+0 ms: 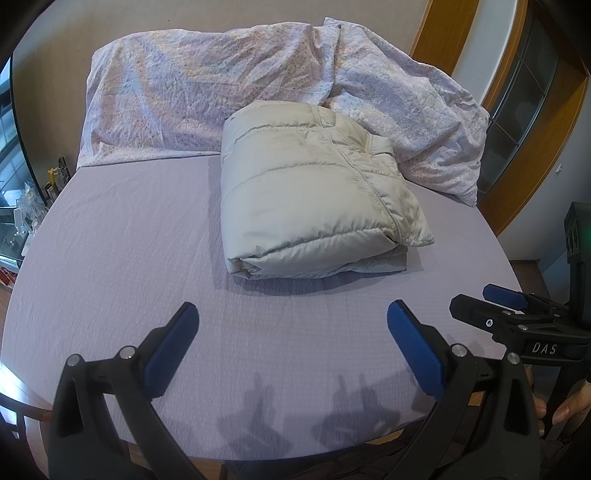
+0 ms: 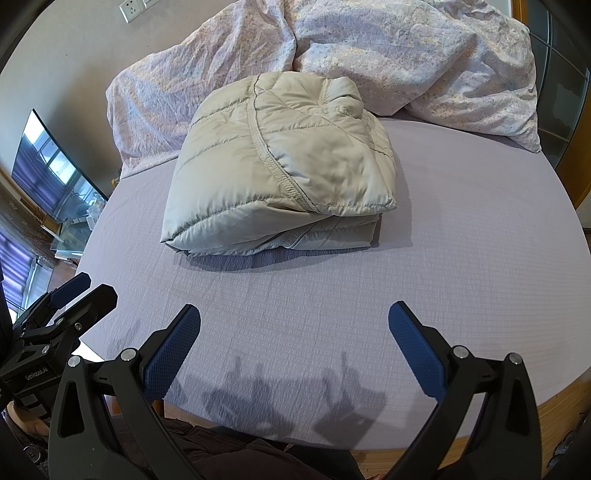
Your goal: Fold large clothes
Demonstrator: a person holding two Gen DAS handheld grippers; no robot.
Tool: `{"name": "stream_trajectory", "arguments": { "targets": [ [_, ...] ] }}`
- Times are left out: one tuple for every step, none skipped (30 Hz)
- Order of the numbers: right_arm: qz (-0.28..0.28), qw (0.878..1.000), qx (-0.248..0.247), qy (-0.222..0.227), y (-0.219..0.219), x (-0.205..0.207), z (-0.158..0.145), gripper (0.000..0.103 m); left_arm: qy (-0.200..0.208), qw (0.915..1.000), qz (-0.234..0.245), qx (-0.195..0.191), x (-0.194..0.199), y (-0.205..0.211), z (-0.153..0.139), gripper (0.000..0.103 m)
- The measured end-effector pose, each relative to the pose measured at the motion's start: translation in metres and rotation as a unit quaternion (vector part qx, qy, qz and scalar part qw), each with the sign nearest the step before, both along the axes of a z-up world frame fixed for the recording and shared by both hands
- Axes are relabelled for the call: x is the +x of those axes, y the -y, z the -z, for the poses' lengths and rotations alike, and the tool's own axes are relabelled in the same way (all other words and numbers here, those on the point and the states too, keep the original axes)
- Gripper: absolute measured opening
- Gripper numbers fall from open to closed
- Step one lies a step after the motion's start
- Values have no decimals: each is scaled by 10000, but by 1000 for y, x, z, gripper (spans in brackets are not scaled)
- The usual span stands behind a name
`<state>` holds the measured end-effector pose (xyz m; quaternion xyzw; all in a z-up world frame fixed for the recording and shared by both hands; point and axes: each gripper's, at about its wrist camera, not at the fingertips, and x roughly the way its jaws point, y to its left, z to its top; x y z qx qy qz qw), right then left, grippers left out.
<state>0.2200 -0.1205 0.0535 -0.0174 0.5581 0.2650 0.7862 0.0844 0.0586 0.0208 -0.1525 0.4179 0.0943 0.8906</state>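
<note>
A beige quilted puffer jacket point(image 1: 317, 192), folded into a thick bundle, lies mid-frame on the lilac bed sheet point(image 1: 129, 240), its far edge near the crumpled floral duvet point(image 1: 207, 88) in the upper frame. Neither gripper touches it. The left gripper point(image 1: 291, 325) hangs low in the frame with jaws spread wide and empty; the right gripper point(image 2: 293, 325) likewise. Only the right wrist view shows a dark television screen point(image 2: 48, 166) at left and a wall socket point(image 2: 131, 9) at the top; only the left shows orange wooden framing point(image 1: 443, 29) at upper right.

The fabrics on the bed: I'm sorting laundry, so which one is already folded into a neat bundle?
The beige quilted jacket, a compact stacked bundle mid-bed. The floral duvet behind it lies crumpled, and the lilac sheet is spread flat.
</note>
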Motion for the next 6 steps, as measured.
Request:
{"name": "stream_trajectory", "arguments": {
  "targets": [
    [1, 10000, -1, 0, 0, 0, 0, 102, 0, 10000, 0, 3, 0, 0, 0, 101],
    [1, 10000, -2, 2, 0, 0, 0, 102, 0, 10000, 0, 1, 0, 0, 0, 101],
    [4, 10000, -1, 2, 0, 0, 0, 102, -2, 10000, 1, -1, 0, 0, 0, 101],
    [3, 10000, -2, 2, 0, 0, 0, 102, -4, 10000, 3, -3, 0, 0, 0, 101],
    [2, 10000, -2, 2, 0, 0, 0, 102, -7, 10000, 4, -6, 0, 0, 0, 101],
    [0, 10000, -3, 3, 0, 0, 0, 102, -3, 10000, 5, -3, 0, 0, 0, 101]
  ]
}}
